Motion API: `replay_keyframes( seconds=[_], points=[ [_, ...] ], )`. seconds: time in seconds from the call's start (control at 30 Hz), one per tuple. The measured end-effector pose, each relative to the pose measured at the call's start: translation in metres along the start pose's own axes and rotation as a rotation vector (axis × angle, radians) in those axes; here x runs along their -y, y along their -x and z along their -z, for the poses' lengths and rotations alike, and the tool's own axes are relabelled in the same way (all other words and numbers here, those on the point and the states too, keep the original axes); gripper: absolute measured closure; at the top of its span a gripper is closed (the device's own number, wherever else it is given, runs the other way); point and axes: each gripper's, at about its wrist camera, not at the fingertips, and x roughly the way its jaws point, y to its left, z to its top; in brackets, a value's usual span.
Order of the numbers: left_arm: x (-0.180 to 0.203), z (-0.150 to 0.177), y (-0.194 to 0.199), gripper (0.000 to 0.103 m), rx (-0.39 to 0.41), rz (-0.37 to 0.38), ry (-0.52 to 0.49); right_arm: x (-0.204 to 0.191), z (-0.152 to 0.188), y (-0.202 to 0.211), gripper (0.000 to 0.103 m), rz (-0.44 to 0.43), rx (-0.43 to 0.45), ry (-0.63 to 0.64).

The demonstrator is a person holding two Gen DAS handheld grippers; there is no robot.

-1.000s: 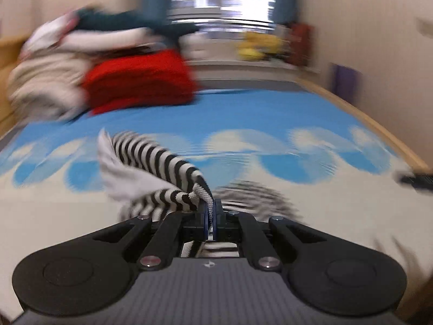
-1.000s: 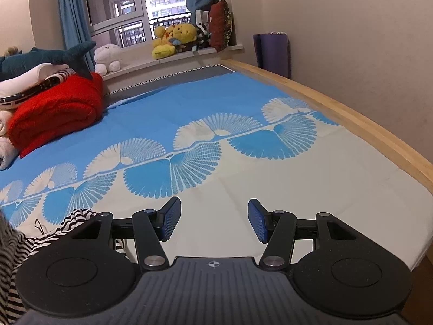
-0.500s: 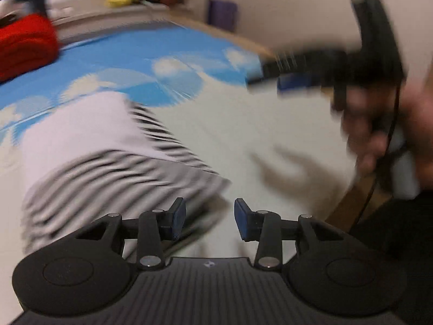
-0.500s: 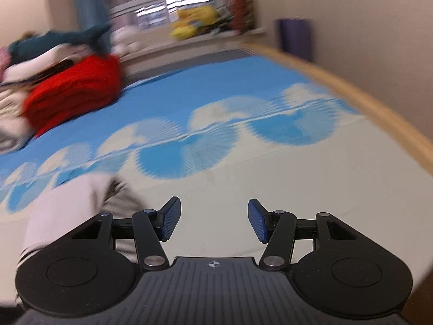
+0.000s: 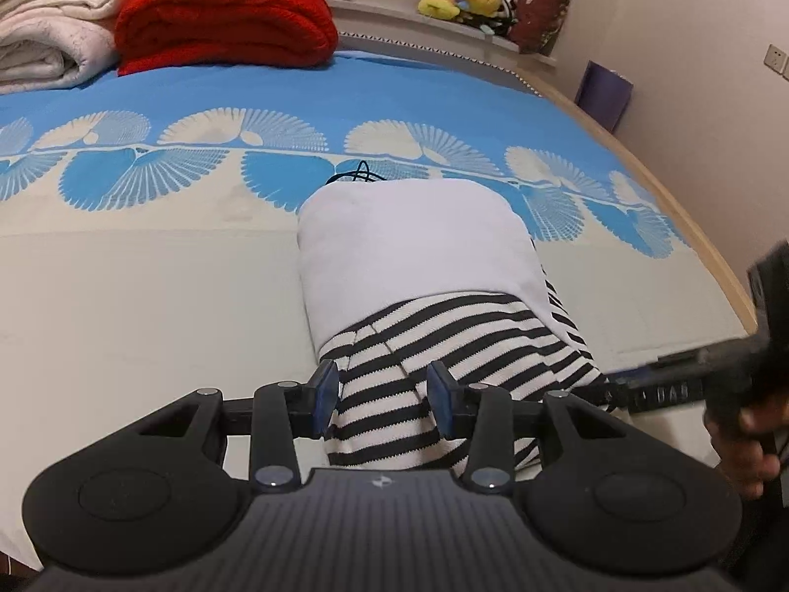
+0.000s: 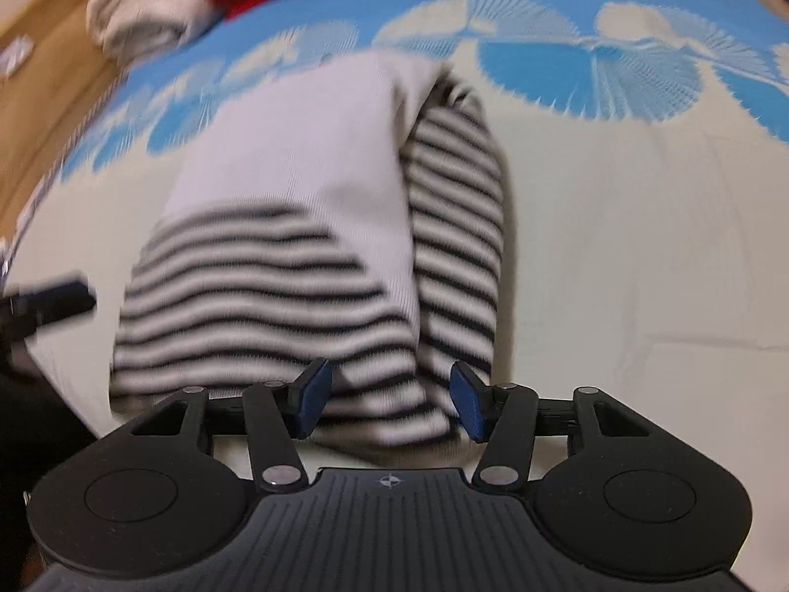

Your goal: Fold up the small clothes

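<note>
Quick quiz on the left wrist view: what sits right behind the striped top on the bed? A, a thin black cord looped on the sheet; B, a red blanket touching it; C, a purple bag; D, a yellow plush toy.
A: a thin black cord loops on the sheet just past the far edge of the striped top, while the red blanket lies far back, apart from it.

My left gripper (image 5: pixel 382 402): matte black linkages, silver pivot screws, blue pads (image 5: pixel 325 392), ribbed grey housing with a small compass mark. Right gripper (image 6: pixel 389 402) matches it.
</note>
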Motion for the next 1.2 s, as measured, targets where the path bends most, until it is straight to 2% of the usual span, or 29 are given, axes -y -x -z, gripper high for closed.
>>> replay_keyframes(
  seconds=[0.03, 0.07, 0.1, 0.2, 0.27, 0.33, 0.4, 0.47, 0.5, 0.57, 0.6, 0.7, 0.77, 0.83, 0.97, 1.0, 1.1, 1.17, 1.2],
  points=[
    [0.001, -0.003, -0.002, 0.054, -0.004, -0.002, 0.004, -0.002, 0.005, 0.005, 0.086, 0.001, 0.006, 0.018],
    [0.005, -0.007, -0.007, 0.05, -0.006, -0.004, 0.01, -0.001, 0.008, 0.009, 0.102, -0.013, 0.019, 0.023],
    [0.003, -0.006, 0.003, 0.045, -0.003, -0.005, 0.016, 0.002, 0.011, 0.017, 0.102, -0.041, 0.044, 0.011],
    [0.005, -0.005, 0.014, 0.043, 0.001, 0.009, 0.034, 0.02, 0.019, 0.052, 0.103, -0.129, 0.172, -0.044],
    [0.009, -0.007, 0.016, 0.039, -0.001, 0.029, 0.048, 0.037, 0.027, 0.079, 0.103, -0.22, 0.255, -0.122],
    [0.016, -0.007, 0.014, 0.03, -0.016, 0.057, 0.057, 0.05, 0.035, 0.095, 0.103, -0.277, 0.285, -0.155],
    [0.024, -0.001, -0.001, 0.029, -0.079, 0.063, 0.026, 0.053, 0.042, 0.089, 0.103, -0.259, 0.217, -0.133],
    [0.035, 0.016, -0.038, 0.029, -0.232, -0.007, -0.082, 0.05, 0.044, 0.062, 0.103, -0.173, 0.068, -0.094],
    [0.039, 0.026, -0.052, 0.029, -0.266, -0.036, -0.137, 0.047, 0.045, 0.046, 0.103, -0.115, -0.006, -0.055],
    [0.048, 0.039, -0.058, 0.027, -0.237, -0.06, -0.234, 0.038, 0.047, 0.022, 0.103, -0.046, -0.118, 0.009],
    [0.051, 0.041, -0.056, 0.024, -0.229, -0.059, -0.26, 0.033, 0.047, 0.017, 0.103, -0.027, -0.139, 0.034],
    [0.049, 0.04, -0.046, 0.023, -0.228, -0.022, -0.309, 0.021, 0.04, 0.015, 0.103, 0.028, -0.132, 0.078],
    [0.036, 0.028, -0.039, 0.023, -0.243, 0.019, -0.307, 0.019, 0.035, 0.017, 0.101, 0.023, -0.107, 0.085],
    [0.017, 0.006, -0.025, 0.023, -0.215, 0.054, -0.287, 0.022, 0.031, 0.025, 0.098, 0.011, -0.07, 0.07],
    [-0.018, -0.043, -0.007, 0.023, -0.114, 0.068, -0.232, 0.033, 0.019, 0.05, 0.077, -0.018, 0.087, -0.009],
    [-0.023, -0.053, -0.005, 0.023, -0.096, 0.082, -0.213, 0.035, 0.014, 0.055, 0.075, -0.021, 0.132, -0.047],
    [-0.04, -0.088, -0.017, 0.023, -0.071, 0.149, -0.139, 0.041, -0.006, 0.056, 0.071, -0.027, 0.235, -0.154],
    [-0.047, -0.104, -0.037, 0.022, -0.091, 0.181, -0.091, 0.043, -0.017, 0.05, 0.053, -0.033, 0.28, -0.224],
    [-0.051, -0.108, -0.048, 0.019, -0.109, 0.204, -0.062, 0.044, -0.024, 0.044, 0.051, -0.037, 0.289, -0.263]
  ],
)
